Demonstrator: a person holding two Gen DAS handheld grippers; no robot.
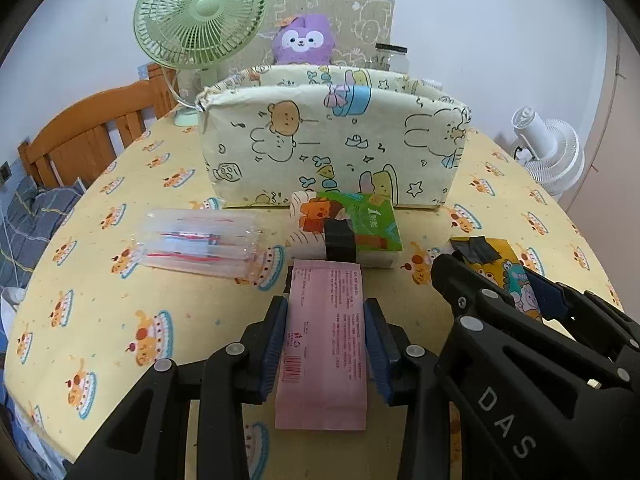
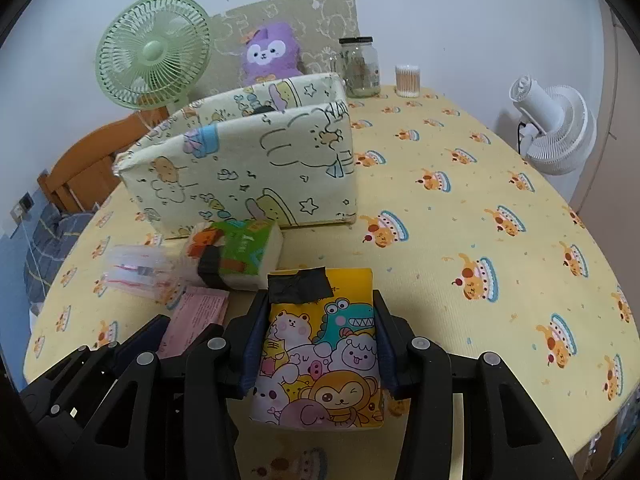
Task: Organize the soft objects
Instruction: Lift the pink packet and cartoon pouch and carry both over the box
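Both grippers clamp packs lengthwise — left gripper (image 1: 326, 336) on the pink pack (image 1: 322, 344), right gripper (image 2: 320, 344) seemingly on the cartoon pack (image 2: 320, 360) — with the bin (image 1: 332, 148) straight ahead.

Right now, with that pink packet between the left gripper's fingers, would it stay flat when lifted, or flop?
The pink tissue packet looks thin and soft-wrapped, so it would probably squash a little and sag at its free ends. It seems light for its size. Its smooth film may slip against the left gripper.

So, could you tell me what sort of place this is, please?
Most likely a bedroom or living area at home: a table under a cartoon tablecloth, a purple plush toy beside a green desk fan, and a wooden bed frame with bedding behind.
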